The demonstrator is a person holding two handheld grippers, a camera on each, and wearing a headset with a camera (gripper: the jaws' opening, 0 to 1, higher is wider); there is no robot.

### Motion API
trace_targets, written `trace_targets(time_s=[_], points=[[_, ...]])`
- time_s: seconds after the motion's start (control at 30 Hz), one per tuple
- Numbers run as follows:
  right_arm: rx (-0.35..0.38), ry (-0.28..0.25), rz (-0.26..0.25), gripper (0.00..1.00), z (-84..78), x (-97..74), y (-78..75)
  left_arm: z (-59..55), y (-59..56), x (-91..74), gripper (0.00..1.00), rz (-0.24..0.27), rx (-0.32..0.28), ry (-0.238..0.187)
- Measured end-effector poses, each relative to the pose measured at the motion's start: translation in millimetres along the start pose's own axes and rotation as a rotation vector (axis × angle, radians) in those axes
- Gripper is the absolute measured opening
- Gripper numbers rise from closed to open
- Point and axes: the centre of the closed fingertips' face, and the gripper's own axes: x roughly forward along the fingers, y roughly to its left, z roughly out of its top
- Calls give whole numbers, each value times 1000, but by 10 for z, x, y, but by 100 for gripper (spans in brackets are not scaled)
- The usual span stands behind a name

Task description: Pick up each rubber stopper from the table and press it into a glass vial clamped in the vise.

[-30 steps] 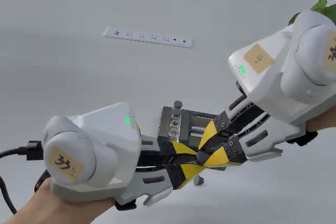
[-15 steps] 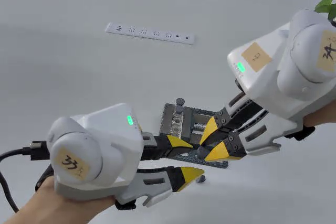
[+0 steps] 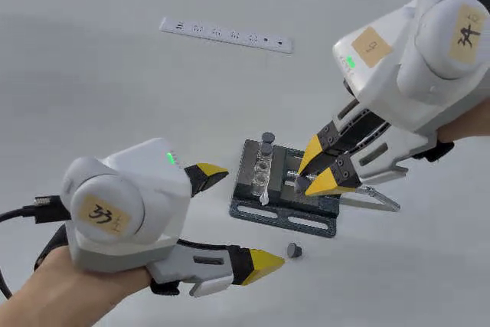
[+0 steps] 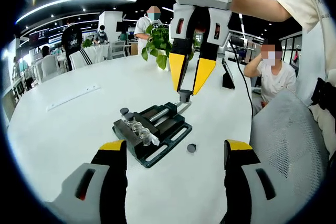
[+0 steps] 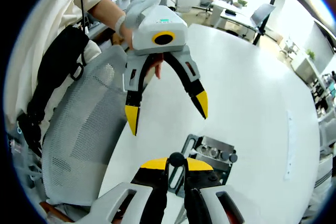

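The right gripper's (image 5: pixel 176 166) yellow-tipped black jaws are closed on a dark round rubber stopper (image 5: pixel 176 158), held above the white round table (image 5: pixel 247 93). Just beyond it on the table sits a dark metal vise (image 5: pixel 195 145) with a row of clear glass vials (image 5: pixel 211 152) clamped in it; the vial at the row's right end is capped dark. Farther off, the white-bodied left gripper (image 5: pixel 167 111) faces this way, jaws spread wide, held by a person's hand (image 5: pixel 125 24). A grey mesh chair back (image 5: pixel 79 135) stands at the left, and a white power strip (image 5: pixel 287 145) lies at the right.
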Motion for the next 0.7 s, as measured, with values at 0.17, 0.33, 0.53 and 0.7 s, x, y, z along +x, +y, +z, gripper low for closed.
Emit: trace_targets(time_s=[0.17,0.33,0.53,0.7], points=[[-25,17,-6,6,-33,19,-183,-30,139,-35,93,69,21,0],[-70,46,-15,6,-100,72,-368,-71,213,-52,98,86,9,6],[-128,71,-10,6,-147,189,-482,-76,225,-50,99,100,1,7],[-180,91,13,5,-164,267,-486,-79,222,-36,99,104,-4,7]])
